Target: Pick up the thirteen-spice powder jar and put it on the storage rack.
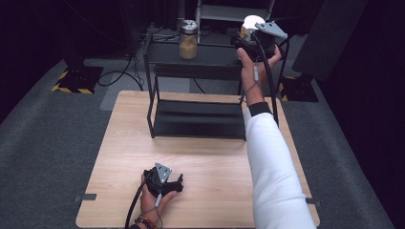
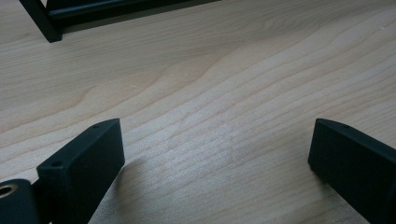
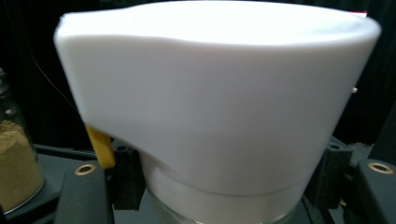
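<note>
Most of the white-lidded jar (image 3: pixel 219 116) is cut off in the right tool's (image 1: pixel 255 40) clamp; left tool (image 1: pixel 165 183) wide.

The right gripper (image 1: pixel 251 34) sits over the far-right end of the rack's top shelf (image 1: pixel 210 60), with the capped container (image 3: pixel 219 107) between its jaws, directly ahead of its camera. The spice jar (image 1: pixel 188 39) stands on that shelf to this gripper's left (well apart from it). The rack's lower shelf (image 1: pixel 198 119) lies beneath, on the bench (image 1: pixel 210 191). The left gripper (image 1: pixel 179 182) rests on the bench's near side, the rack well ahead of it.
</note>
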Demonstrator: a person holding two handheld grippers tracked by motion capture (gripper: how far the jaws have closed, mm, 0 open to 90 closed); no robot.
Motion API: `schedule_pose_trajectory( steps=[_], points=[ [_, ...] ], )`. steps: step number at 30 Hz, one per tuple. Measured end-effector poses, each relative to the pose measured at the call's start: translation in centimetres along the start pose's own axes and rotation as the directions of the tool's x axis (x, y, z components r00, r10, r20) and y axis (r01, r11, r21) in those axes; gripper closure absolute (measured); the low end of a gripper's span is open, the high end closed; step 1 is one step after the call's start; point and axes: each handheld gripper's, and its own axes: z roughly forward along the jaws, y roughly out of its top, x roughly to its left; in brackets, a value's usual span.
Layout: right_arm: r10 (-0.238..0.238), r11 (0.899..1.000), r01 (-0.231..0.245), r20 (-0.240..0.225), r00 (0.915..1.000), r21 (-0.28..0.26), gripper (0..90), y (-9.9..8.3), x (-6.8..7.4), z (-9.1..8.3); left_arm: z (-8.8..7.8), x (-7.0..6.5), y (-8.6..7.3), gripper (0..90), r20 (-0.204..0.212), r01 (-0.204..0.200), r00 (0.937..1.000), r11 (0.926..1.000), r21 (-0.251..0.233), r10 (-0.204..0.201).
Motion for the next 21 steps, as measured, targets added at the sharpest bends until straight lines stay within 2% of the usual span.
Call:
schedule_pose_trajectory(
  steps=[4,7,11,21],
  points=[
    [0.035,0.999,-0.035,-0.007,0.9994,0.019,29.9,-0.1,-0.5,0.6,0.0,0.0,0.0,2.9,0.001,0.001,1.0000,1.0000,0.001,-0.001],
    [0.040,0.999,-0.040,-0.002,0.9992,0.029,29.9,-0.2,-0.7,1.0,0.0,0.1,0.0,2.9,0.003,0.004,1.0000,1.0000,0.001,-0.004],
    [0.078,0.996,-0.078,0.001,0.9969,0.036,29.9,-0.4,-1.3,1.2,0.0,0.1,0.0,2.9,0.004,0.006,1.0000,1.0000,0.002,-0.006],
    [0.041,0.998,-0.041,0.006,0.9991,0.047,29.9,-0.3,-1.2,1.7,0.1,0.3,0.1,3.0,0.011,0.014,0.9998,0.9999,0.006,-0.014]
  ],
)
